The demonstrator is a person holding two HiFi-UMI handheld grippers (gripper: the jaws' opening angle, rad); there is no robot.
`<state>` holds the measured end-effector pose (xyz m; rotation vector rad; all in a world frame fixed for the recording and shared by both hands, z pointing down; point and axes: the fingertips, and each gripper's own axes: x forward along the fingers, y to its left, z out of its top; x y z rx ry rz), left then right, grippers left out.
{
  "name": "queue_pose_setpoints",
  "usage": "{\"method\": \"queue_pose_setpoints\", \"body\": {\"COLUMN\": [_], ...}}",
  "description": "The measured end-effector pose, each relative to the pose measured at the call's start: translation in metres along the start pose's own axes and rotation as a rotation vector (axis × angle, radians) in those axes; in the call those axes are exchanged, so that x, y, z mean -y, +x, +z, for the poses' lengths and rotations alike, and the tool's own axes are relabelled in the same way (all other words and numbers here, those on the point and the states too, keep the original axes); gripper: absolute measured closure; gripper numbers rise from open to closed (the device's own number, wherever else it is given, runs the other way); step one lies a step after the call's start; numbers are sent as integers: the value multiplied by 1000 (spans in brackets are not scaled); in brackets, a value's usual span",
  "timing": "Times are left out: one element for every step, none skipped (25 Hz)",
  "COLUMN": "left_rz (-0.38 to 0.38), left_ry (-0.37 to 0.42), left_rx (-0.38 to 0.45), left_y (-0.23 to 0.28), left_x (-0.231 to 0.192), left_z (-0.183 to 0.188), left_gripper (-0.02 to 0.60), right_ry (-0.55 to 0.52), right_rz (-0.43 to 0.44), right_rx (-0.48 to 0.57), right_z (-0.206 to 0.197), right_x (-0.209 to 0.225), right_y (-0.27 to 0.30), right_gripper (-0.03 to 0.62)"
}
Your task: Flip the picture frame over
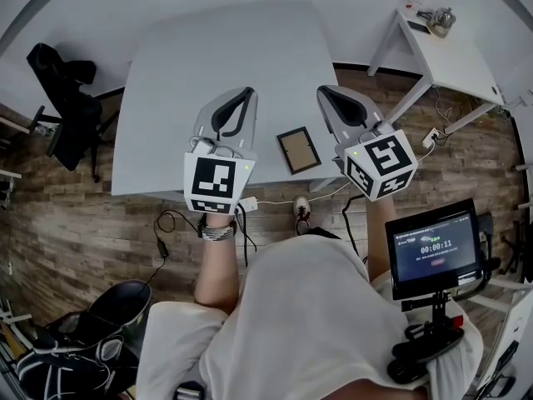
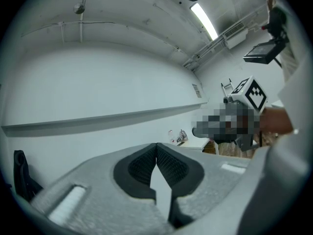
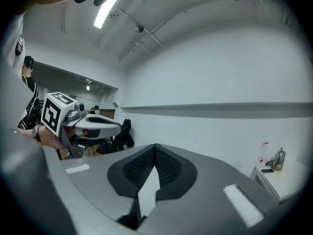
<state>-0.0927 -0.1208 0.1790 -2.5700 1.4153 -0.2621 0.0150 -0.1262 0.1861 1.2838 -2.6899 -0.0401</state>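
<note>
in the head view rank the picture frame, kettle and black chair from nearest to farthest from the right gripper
1. picture frame, on the table beside the right gripper
2. kettle, on the side table, upper right
3. black chair, far left

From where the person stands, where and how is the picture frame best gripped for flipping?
The picture frame lies flat on the table, so only its thin rim offers grip: probably take the right long edge, right tongs coming low from that side.
</note>
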Motion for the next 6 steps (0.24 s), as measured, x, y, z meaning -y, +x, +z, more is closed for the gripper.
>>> {"method": "queue_pose_setpoints", "body": {"left_rz": [-4,-6,-8,-9,-11,-13], "left_ry": [1,1,0,0,-1,-2], "left_rx": [-1,-1,-1,-2,-3,-5], "left_y": [0,1,1,1,1,1], "left_x": [1,1,1,2,2,2], "left_z": [0,-1,-1,-2,-2,-3], "left_gripper": [577,577,577,577,577,577], "right_ry": [-1,-2,-3,-4,-5,-6], "right_rz": [-1,-2,-3,-3,-2,-2], "right_rx": [0,0,0,0,0,0], "right_z": [0,0,0,0,0,0], "right_x": [0,1,1,1,1,1], "right_y": [0,0,0,0,0,1], "right_gripper": [592,592,592,592,592,592]}}
